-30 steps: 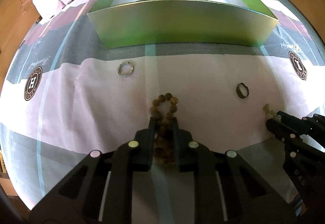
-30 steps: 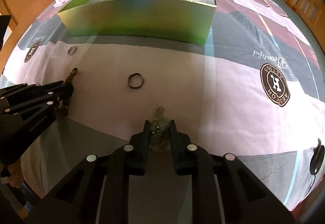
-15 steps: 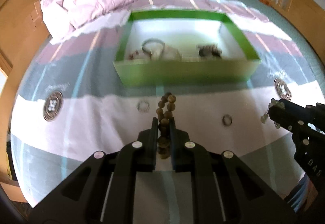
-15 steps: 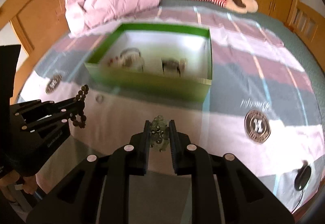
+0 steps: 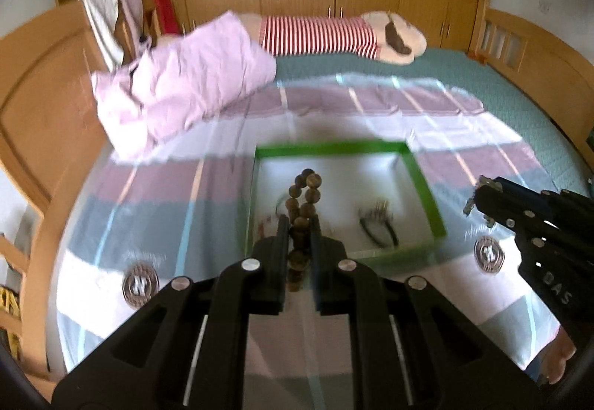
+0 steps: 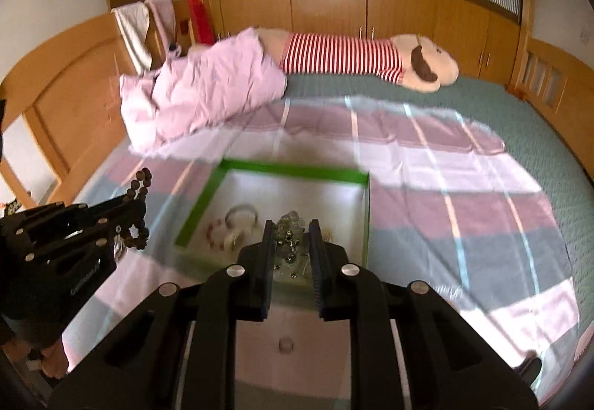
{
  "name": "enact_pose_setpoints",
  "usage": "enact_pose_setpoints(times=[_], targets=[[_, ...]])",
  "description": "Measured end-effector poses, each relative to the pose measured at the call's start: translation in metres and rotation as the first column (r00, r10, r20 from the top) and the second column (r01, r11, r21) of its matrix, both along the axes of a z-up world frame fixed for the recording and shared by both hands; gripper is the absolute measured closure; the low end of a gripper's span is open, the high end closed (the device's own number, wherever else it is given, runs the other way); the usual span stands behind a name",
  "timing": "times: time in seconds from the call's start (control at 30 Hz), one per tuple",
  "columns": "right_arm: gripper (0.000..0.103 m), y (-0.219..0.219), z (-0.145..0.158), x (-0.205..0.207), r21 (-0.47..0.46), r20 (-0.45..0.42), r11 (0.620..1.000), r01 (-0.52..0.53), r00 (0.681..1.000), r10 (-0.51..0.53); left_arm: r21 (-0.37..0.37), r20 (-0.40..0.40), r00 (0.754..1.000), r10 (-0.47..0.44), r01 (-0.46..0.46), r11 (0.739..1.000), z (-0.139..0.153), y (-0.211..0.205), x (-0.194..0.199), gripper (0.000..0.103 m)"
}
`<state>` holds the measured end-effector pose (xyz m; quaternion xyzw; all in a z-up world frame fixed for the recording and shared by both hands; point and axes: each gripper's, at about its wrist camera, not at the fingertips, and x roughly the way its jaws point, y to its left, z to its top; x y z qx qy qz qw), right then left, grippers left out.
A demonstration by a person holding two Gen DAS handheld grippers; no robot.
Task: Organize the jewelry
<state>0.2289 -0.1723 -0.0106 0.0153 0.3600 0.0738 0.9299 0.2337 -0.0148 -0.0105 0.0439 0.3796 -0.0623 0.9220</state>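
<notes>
Both grippers now higher, tilted down over the green box (image 5: 427, 194) — left gripper (image 5: 300, 224) clamped on brown beads (image 5: 306, 194), right gripper (image 6: 291, 228) on clear beads (image 6: 291, 224)

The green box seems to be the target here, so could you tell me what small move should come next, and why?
Probably carry both pieces forward over the green box before letting go. The left gripper is shut on the brown bead bracelet and the right gripper on the clear bead bracelet, both lifted off the bedspread.
</notes>
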Motion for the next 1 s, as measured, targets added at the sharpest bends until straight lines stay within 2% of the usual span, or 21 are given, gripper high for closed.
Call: enact_pose_setpoints(times=[0.13, 0.23, 0.33, 0.47, 0.6, 0.77, 0.83, 0.87, 0.9, 0.97, 1.0], targets=[[0.085, -0.007, 0.010, 0.037, 0.070, -0.009, 0.997, 0.011, 1.000, -0.011, 0.014, 0.023, 1.000, -0.002, 0.002, 1.000, 0.014, -0.006, 0.028, 0.092], [0.085, -0.012, -0.001, 0.072, 0.091, -0.048, 0.995, 0.040, 0.998, -0.036, 0.006, -0.008, 1.000, 0.017, -0.017, 1.000, 0.005, -0.007, 0.062, 0.092], [0.085, -0.014, -0.027, 0.107, 0.099, -0.108, 0.992, 0.072, 0.992, -0.061, 0.033, -0.053, 0.997, 0.056, -0.054, 0.998, -0.020, -0.006, 0.103, 0.092], [0.085, -0.010, -0.072, 0.134, 0.068, -0.187, 0.992, 0.107, 0.978, -0.093, 0.023, -0.162, 0.984, 0.075, -0.072, 0.997, -0.070, -0.004, 0.147, 0.092], [0.085, -0.005, -0.120, 0.153, 0.040, -0.275, 0.992, 0.120, 0.956, -0.104, 0.011, -0.250, 0.963, 0.098, -0.099, 0.995, -0.112, -0.002, 0.169, 0.092], [0.085, 0.000, -0.161, 0.166, -0.008, -0.350, 0.993, 0.120, 0.930, -0.115, 0.039, -0.291, 0.953, 0.086, -0.078, 0.996, -0.143, -0.007, 0.176, 0.092], [0.081, 0.001, -0.171, 0.168, -0.020, -0.372, 0.993, 0.114, 0.921, -0.113, 0.036, -0.310, 0.947, 0.078, -0.070, 0.997, -0.152, -0.007, 0.177, 0.092], [0.069, 0.001, -0.172, 0.169, -0.025, -0.373, 0.994, 0.110, 0.921, -0.111, 0.039, -0.314, 0.946, 0.079, -0.070, 0.997, -0.154, -0.007, 0.177, 0.089], [0.056, 0.001, -0.170, 0.167, -0.031, -0.367, 0.994, 0.107, 0.923, -0.111, 0.047, -0.316, 0.945, 0.079, -0.068, 0.997, -0.155, -0.006, 0.176, 0.079], [0.053, -0.002, -0.154, 0.156, -0.027, -0.319, 0.993, 0.114, 0.941, -0.117, 0.059, -0.302, 0.950, 0.078, -0.063, 0.996, -0.151, -0.003, 0.171, 0.070], [0.053, -0.005, -0.147, 0.152, -0.010, -0.307, 0.993, 0.114, 0.945, -0.111, 0.061, -0.284, 0.956, 0.077, -0.063, 0.996, -0.145, 0.000, 0.165, 0.070]])
